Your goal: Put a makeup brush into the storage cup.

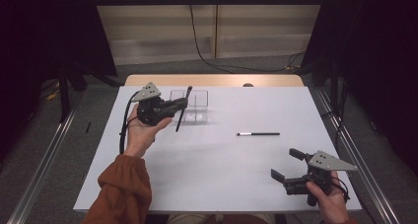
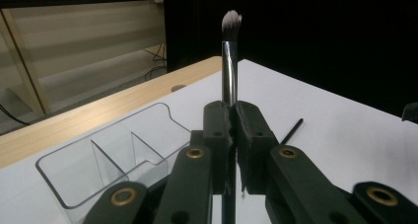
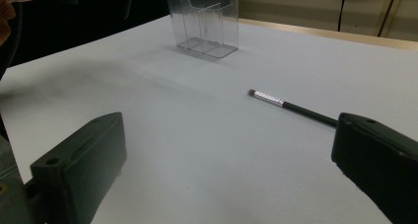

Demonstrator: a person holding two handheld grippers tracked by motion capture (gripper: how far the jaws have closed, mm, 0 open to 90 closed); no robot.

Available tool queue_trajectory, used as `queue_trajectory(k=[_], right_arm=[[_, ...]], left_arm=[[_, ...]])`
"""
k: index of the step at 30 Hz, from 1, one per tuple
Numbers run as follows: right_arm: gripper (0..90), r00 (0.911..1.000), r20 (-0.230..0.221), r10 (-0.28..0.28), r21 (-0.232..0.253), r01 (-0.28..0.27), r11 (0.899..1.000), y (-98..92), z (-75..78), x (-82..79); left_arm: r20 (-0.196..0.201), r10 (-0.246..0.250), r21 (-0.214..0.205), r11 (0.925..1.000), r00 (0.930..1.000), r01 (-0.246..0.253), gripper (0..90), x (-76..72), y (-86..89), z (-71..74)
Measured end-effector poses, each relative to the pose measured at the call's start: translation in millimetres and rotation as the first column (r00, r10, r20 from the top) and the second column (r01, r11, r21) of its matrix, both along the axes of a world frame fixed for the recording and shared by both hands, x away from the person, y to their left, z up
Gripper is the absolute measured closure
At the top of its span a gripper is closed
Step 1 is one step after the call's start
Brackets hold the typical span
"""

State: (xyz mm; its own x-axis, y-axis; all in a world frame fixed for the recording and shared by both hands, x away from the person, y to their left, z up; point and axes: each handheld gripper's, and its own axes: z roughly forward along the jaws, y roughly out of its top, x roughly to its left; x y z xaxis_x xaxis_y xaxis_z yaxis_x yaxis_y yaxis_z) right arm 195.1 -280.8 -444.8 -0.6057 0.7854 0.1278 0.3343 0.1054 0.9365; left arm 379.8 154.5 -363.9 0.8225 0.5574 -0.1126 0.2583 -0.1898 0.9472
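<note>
A: Clear plastic organizer (image 1: 196,105) stands at the far left-centre of the white table (image 1: 217,174), upright, divided into compartments. The left gripper (image 1: 183,103) hovers just in front of it, jaws clamped tight on a makeup brush (image 1: 182,108). In the left gripper view the held brush (image 2: 229,71) rises bristles-up between the pads, gripped low on its silvery ferrule, with the dark handle running down below the jaws.

B: Handling, by the observer's judgement: the brush looks light, thin and stiff, and its smooth round shaft is likely to roll or swivel in a two-pad pinch. The present hold seems sound; the soft tuft should be kept clear of the pads.

A: Moving right, a second brush (image 1: 258,133) lies flat on the bare table, well apart from the organizer, its pale tip pointing left.

B: In the right gripper view that brush (image 3: 291,107) lies ahead of the jaws, untouched. Best taken mid-handle, across the shaft, since it lies low against the surface.

A: Far right, near the table's front edge, the right gripper (image 1: 285,164) is held in the hand, jaws spread wide, nothing between them.
</note>
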Motion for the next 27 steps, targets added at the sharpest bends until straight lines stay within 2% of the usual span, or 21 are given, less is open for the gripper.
queue_trajectory(k=[7, 27], right_arm=[[0.0, 1.0000, -0.003, -0.001, -0.002, 0.001, 1.000, 0.3, -0.3, 0.8], [0.0, 1.0000, -0.005, -0.004, -0.004, 0.004, 1.000, 0.0, -0.6, 1.2]], left_arm=[[0.036, 0.012, -0.002, 0.9999, 0.9993, -0.012, 84.0, 3.4, 1.2, 13.5], [0.052, 0.055, -0.040, 0.9978, 0.9971, -0.053, 84.0, 29.9, 1.6, 30.6]])
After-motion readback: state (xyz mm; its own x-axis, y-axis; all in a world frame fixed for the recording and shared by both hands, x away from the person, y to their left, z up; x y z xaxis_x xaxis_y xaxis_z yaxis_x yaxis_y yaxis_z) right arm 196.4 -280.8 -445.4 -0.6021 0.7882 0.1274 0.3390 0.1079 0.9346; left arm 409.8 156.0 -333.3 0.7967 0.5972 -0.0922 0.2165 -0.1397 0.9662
